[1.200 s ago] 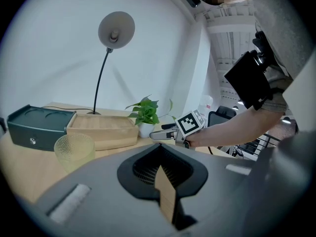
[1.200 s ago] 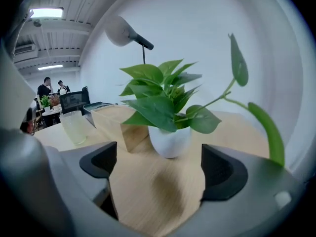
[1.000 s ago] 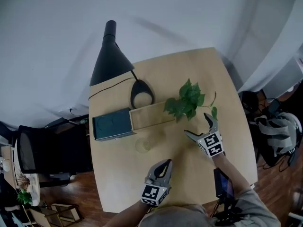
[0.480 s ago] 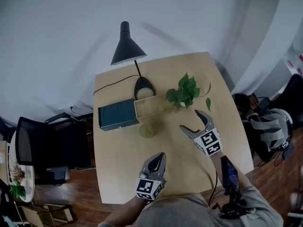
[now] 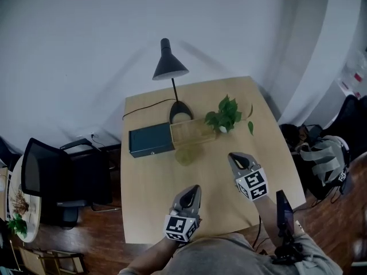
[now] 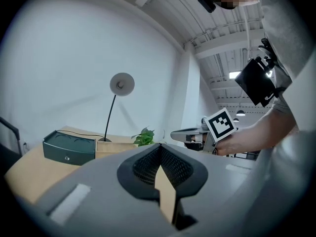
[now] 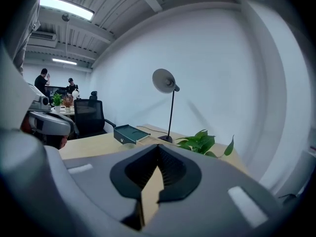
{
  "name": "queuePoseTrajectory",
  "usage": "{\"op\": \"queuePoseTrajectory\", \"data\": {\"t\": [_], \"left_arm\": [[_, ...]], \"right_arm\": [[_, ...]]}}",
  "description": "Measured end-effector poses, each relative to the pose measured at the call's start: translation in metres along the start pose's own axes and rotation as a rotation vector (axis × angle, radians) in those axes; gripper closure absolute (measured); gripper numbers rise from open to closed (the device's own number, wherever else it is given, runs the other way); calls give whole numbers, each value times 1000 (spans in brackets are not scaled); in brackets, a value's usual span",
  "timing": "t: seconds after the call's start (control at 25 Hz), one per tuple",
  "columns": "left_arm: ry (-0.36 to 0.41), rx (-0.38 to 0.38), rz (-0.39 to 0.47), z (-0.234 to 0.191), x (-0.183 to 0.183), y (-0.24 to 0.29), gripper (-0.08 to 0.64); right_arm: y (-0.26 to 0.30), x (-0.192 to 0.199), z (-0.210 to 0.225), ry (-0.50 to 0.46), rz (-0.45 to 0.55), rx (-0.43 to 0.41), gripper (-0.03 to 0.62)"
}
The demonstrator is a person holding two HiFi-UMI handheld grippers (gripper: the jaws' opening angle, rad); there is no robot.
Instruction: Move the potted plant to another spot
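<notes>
Sitting well beyond the closed right gripper (image 5: 235,157) — potted plant (image 5: 225,114).

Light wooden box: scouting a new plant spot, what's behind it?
Behind the light wooden box: the black desk lamp's round base and, at its right end, the green leafy potted plant. Leaves cover its pot.

wooden table (image 5: 150,202) before me, lamp base (image 5: 180,114) at twelve o'clock, potted plant (image 5: 225,114) at one, green box (image 5: 151,141) at ten, wooden tray (image 5: 192,132) between
</notes>
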State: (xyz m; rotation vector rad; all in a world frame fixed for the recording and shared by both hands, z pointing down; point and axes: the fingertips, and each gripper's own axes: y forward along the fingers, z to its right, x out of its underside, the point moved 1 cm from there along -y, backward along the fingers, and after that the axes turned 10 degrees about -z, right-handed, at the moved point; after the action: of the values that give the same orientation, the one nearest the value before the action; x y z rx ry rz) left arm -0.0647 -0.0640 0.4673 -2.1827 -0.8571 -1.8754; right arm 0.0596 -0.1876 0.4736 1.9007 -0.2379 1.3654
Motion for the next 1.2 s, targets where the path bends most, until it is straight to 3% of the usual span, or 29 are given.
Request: {"op": "queuePoseTrajectory", "data": {"t": [0.56, 0.88, 1.2], "left_arm": [[8, -19, 39, 25, 6, -65, 566], [-41, -31, 13, 51, 35, -95, 566], [-37, -81, -2, 88, 48, -101, 566]], "right_arm": [[-81, 12, -85, 64, 51, -33, 588], [-123, 53, -138, 91, 4, -94, 588], [-153, 72, -159, 46, 6, -199, 588]]}}
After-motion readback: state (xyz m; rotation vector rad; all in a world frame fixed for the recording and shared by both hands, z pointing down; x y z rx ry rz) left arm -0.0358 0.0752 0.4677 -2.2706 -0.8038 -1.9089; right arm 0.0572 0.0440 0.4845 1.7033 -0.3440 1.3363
